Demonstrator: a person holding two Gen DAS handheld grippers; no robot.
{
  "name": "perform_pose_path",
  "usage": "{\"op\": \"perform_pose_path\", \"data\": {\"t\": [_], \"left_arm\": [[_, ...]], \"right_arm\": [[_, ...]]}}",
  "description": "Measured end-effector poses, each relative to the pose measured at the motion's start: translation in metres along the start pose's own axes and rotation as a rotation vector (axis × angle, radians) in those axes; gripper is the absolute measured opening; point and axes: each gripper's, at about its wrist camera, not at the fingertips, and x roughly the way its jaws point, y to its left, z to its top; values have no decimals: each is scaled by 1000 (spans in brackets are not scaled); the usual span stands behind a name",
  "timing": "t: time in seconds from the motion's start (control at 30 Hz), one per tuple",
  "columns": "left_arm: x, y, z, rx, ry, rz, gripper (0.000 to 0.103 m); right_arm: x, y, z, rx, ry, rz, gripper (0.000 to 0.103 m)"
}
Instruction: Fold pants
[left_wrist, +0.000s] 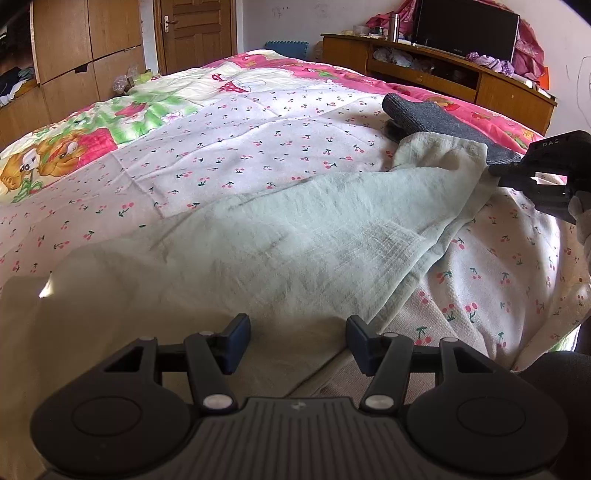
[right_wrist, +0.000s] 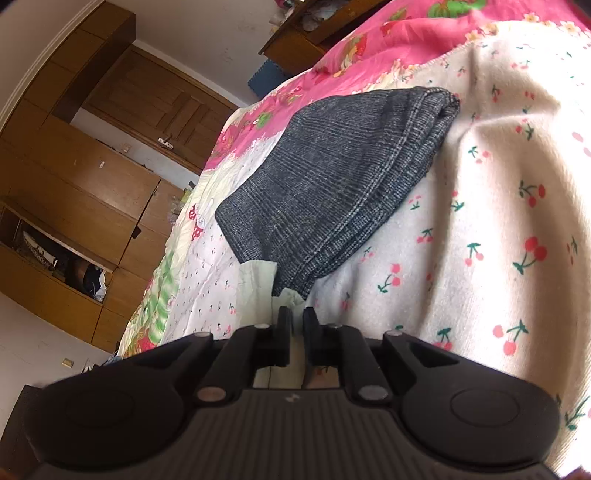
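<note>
One pale green pants (left_wrist: 258, 236) lies wrinkled; right gripper (right_wrist: 297, 321) jaws pinch its edge, left gripper (left_wrist: 298, 332) jaws gape.

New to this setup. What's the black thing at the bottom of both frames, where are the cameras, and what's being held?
No robot here: a person holds a two-finger tool in each hand, each with a fisheye camera looking along its fingers. The left view shows the left hand-held gripper open above the pale green cotton pants spread on the cherry-print quilt. The right hand-held gripper, seen in its own view, is closed on a corner of those pants. Beyond that corner, a folded dark grey checked garment lies on the quilt.
</note>
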Motion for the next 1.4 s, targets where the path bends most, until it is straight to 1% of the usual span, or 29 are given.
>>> {"op": "perform_pose_path", "data": {"t": [0.03,0.07,0.13,0.2,0.27,0.33,0.4,0.5,0.53,0.6,0.67,0.73,0.77,0.8,0.83,0.87,0.9,1.0,1.1,1.17,1.2,1.27,1.33,1.4], "left_arm": [[0,1,0,-6,-3,0,70],[0,3,0,-12,-6,-1,70],[-1,3,-1,-17,-8,2,70],[-2,2,-2,-20,-8,2,70],[-2,2,-3,-15,-8,0,70],[-2,3,-3,-13,-6,-1,70],[-2,5,-2,-19,-6,-2,70],[-2,9,-2,-29,-13,-2,70],[-1,10,-2,-32,-14,-3,70],[0,11,-3,-37,-15,-5,70],[0,11,-3,-37,-14,-3,70],[0,10,-3,-41,-14,-2,70],[0,11,-3,-45,-14,-3,70],[-1,11,-3,-49,-14,-3,70],[-1,11,-4,-50,-13,-3,70],[-2,11,-4,-48,-12,-1,70],[-3,12,-5,-46,-11,-1,70],[-3,13,-6,-44,-8,-6,70],[-1,13,-6,-41,-10,-6,70],[0,12,-6,-38,-8,-4,71],[0,12,-5,-36,-7,-3,71],[0,12,-5,-33,-8,-3,71],[0,13,-5,-33,-7,-6,71],[1,13,-5,-36,-5,-8,71]], "right_arm": [[2,1,-2,-3,6,0,31],[3,1,-3,-3,5,2,42],[6,0,-5,24,-18,38,43],[9,-2,-5,63,-47,57,44],[15,2,-5,69,-57,52,45],[20,10,-4,44,-56,15,45],[17,18,-7,-16,-54,-51,47],[-3,19,-10,-67,-98,-127,47],[-11,19,-9,-67,-119,-122,47],[-20,22,-9,-66,-133,-84,47],[-13,29,-8,-85,-100,-53,47],[5,31,-6,-80,-67,-63,47],[16,31,-5,-67,-58,-62,45],[23,29,-4,-53,-52,-58,40],[27,28,-3,-26,-39,-46,10],[28,26,-2,10,-20,-19,4],[24,26,-3,29,-23,8,4],[4,28,-6,32,-50,56,4],[-3,12,-5,102,-61,71,4],[1,8,-3,102,-56,46,4],[3,9,-3,83,-47,54,4],[5,9,-7,53,-20,30,4],[4,5,-8,59,1,35,4],[6,10,-6,-19,-4,-35,5]]}}
